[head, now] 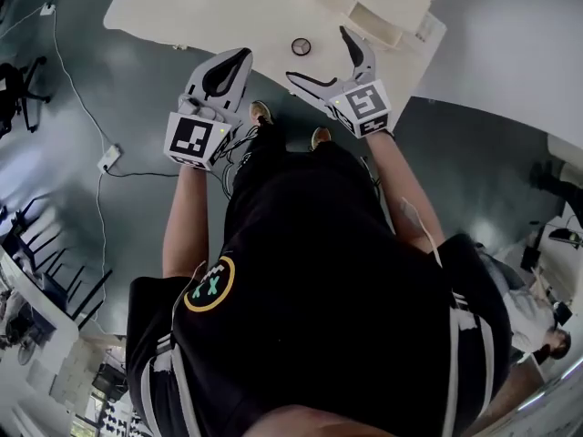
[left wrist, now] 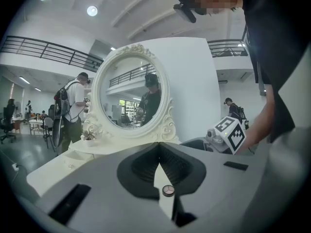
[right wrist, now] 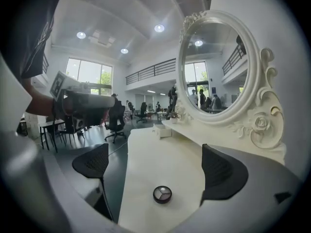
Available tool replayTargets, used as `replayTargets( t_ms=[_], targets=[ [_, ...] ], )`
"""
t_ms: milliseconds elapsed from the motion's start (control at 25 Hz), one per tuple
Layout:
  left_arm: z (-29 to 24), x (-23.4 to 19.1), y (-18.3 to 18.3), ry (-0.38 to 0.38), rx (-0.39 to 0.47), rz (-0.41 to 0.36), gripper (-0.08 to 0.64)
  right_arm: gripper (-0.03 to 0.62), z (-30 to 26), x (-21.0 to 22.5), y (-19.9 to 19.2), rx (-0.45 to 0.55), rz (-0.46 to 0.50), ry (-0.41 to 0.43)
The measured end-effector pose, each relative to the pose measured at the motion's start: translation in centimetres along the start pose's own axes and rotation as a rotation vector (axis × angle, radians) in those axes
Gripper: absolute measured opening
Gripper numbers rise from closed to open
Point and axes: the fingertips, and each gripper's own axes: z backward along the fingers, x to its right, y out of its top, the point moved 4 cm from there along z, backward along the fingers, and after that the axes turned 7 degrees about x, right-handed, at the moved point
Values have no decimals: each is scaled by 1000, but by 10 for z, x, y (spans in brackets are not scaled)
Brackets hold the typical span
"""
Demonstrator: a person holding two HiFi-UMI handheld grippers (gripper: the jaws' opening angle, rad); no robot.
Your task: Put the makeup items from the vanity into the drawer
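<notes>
- The right hand-held gripper [right wrist: 158, 171] hangs with its jaws spread wide over the white vanity counter [right wrist: 146, 154]. The small round black compact with a three-wedge pan [right wrist: 162, 194] lies flat on the counter just below and between them, untouched.
- That compact is low and flat. Close too high and the jaws pinch air; too low and the tips scrape the counter and skate it away.
- It sits near the front edge, so a nudge toward the person could tip it to the floor.
- The left hand-held gripper [left wrist: 159, 147] has its jaws pressed together on nothing, near the right one. If it crowds in, the two could knock.
- The little white drawer [right wrist: 163, 130] is well apart along the counter and looks pulled out. A loose edge grip could drop the compact on the way.
</notes>
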Motion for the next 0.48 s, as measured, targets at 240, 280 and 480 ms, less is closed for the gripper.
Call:
replayTargets(
  t_ms=[240, 280, 480],
  targets=[
    [-14, -43, -12, -70, -16, 32, 18, 598, -57, 18, -95, -237, -30, -30],
    [-16, -46, -16, -81, -20, 35, 18, 598, -61, 23, -110, -275, -34, -36],
    [-17, -53, -25, -64, -56, 36, 18, 597, -73, 34, -156, -398, -35, -39]
  ],
)
